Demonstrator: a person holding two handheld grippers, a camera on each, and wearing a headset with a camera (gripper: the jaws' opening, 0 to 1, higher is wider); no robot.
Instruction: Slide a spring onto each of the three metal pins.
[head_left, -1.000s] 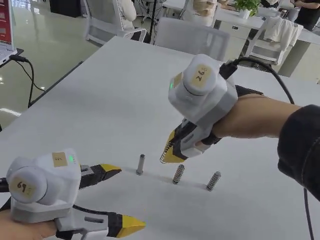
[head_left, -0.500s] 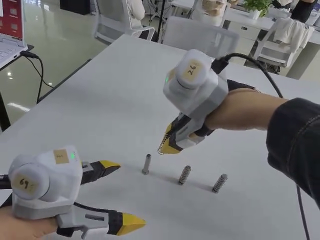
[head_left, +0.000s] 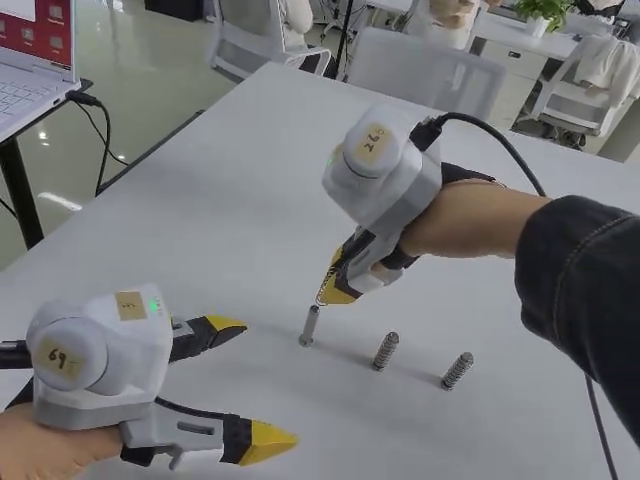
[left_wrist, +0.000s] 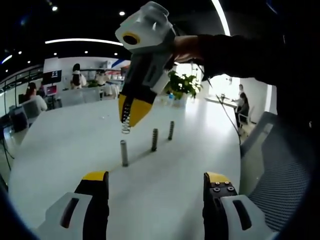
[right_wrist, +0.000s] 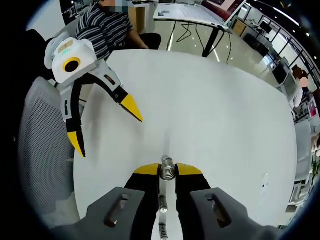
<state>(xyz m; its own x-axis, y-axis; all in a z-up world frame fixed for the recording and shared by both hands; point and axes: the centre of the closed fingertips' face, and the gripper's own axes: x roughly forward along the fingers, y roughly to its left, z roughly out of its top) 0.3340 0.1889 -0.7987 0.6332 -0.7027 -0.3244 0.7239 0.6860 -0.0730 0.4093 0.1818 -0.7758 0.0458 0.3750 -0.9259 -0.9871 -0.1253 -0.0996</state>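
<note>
Three metal pins stand in a row on the white table. The left pin is bare. The middle pin and the right pin each carry a spring. My right gripper is shut on a third spring, which hangs just above the bare pin's top. My left gripper stands open and empty at the near left, pointing at the pins.
A laptop sits on a side stand at far left, with a cable beside it. Chairs and desks stand beyond the table's far edge. My left gripper is at the right gripper view's upper left, before a mesh chair.
My right gripper has carried the spring leftward along the row, from right of the bare pin to just above it. The left gripper has held still; the head camera has shifted.
</note>
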